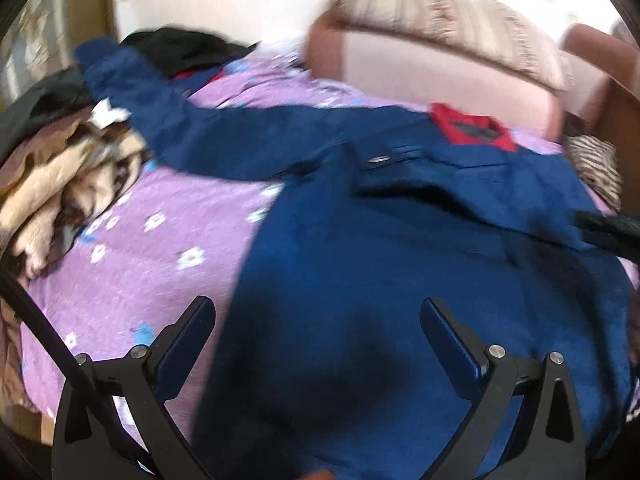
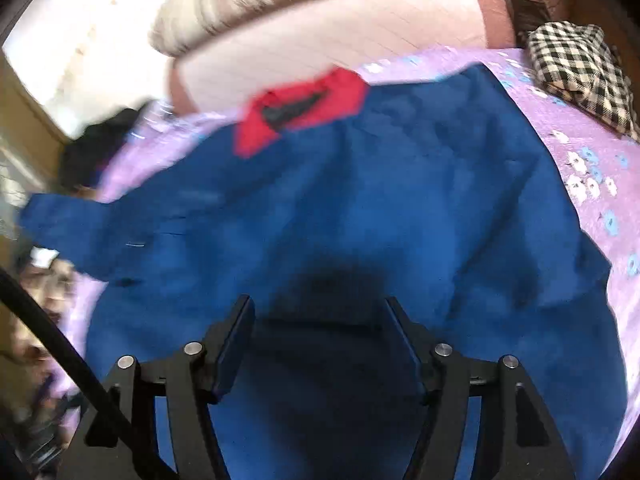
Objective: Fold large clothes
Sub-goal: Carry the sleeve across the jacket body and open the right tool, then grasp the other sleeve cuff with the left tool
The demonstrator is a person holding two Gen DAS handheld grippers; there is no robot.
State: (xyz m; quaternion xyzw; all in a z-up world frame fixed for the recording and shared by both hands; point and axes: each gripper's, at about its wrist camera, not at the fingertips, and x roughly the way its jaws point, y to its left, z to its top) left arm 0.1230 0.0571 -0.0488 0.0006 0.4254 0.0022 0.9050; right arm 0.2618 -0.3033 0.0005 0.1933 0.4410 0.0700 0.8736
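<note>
Plainly, with my left gripper (image 1: pixel 318 334) and right gripper (image 2: pixel 320 334) both gaping and empty over the blue jacket (image 1: pixel 400 260) lying flat on the purple bedspread (image 1: pixel 132 256), I risked pinching bedspread along with jacket, dragging everything askew.

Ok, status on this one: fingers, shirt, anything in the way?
Left gripper open, empty. Right gripper open, empty. Blue shirt spread on bed, one sleeve out. Clothes pile beside it, clear.

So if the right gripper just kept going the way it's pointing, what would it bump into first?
Most likely the blue garment spread on the bed. The right gripper is open and empty, angled down at the cloth, though the blur hides how far off it is.
</note>
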